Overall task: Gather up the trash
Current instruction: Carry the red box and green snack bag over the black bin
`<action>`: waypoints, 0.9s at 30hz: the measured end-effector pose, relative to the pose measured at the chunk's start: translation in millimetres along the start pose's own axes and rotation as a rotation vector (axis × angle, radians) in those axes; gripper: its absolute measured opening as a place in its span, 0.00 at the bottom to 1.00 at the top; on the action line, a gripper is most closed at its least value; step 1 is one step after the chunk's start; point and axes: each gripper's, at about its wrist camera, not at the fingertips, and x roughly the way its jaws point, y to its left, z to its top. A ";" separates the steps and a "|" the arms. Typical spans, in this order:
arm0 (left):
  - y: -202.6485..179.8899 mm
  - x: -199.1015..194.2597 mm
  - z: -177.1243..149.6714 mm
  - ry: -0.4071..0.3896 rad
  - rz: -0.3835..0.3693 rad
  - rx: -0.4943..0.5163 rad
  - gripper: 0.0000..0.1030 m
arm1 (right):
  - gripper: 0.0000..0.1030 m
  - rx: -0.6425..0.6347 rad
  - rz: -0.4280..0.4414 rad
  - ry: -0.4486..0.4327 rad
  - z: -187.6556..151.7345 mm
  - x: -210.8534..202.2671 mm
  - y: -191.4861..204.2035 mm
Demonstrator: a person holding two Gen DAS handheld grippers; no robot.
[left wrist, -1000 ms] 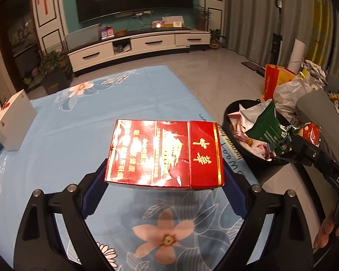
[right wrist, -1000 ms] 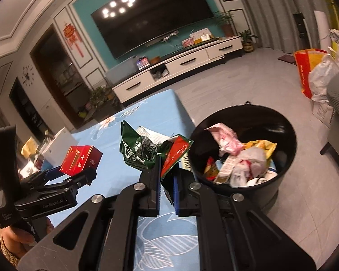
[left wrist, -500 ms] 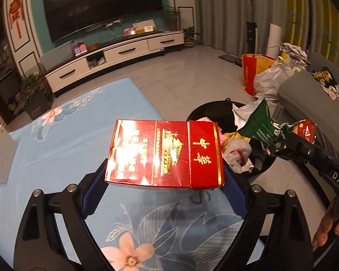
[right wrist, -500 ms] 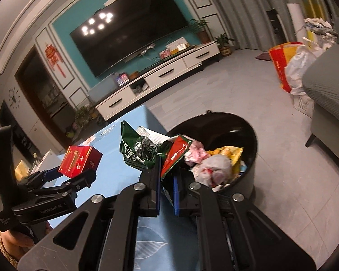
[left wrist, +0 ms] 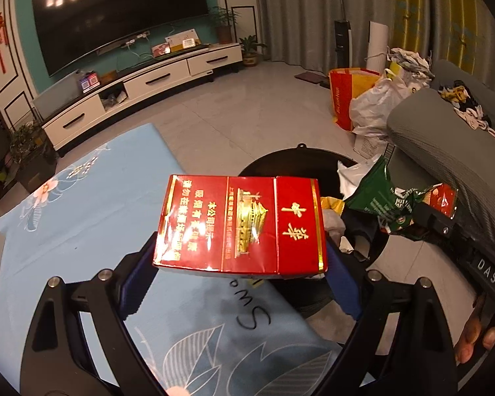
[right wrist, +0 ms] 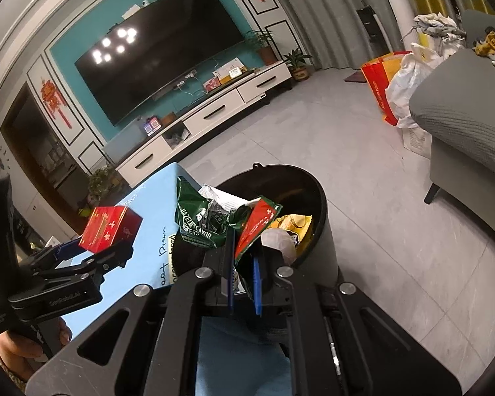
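Note:
My left gripper [left wrist: 241, 274] is shut on a red cigarette carton [left wrist: 241, 224] with gold print and holds it over the table's edge, beside the black trash bin [left wrist: 297, 161]. The carton also shows in the right wrist view [right wrist: 110, 227]. My right gripper [right wrist: 242, 277] is shut on a crumpled green and red snack wrapper [right wrist: 211, 221] and holds it above the near rim of the bin [right wrist: 316, 204]. The wrapper shows at the right of the left wrist view [left wrist: 386, 198]. The bin holds several crumpled wrappers.
A table with a light blue flowered cloth [left wrist: 82, 204] lies left of the bin. A grey sofa [right wrist: 462, 125] stands at the right, with bags [left wrist: 363, 99] behind it. A white TV cabinet [left wrist: 142, 89] lines the far wall.
Both grippers have moved right toward the bin with their loads. The carton now hangs at the table's edge and the wrapper sits over the bin's rim.

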 end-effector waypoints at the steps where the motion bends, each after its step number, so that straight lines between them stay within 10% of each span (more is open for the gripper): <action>1: -2.5 3.6 2.2 0.002 0.000 0.007 0.88 | 0.09 0.002 0.000 0.000 0.0 0.7 -1.0; 27: -30.9 49.6 16.9 0.048 -0.005 0.079 0.88 | 0.09 -0.026 -0.068 -0.002 4.4 22.6 -3.9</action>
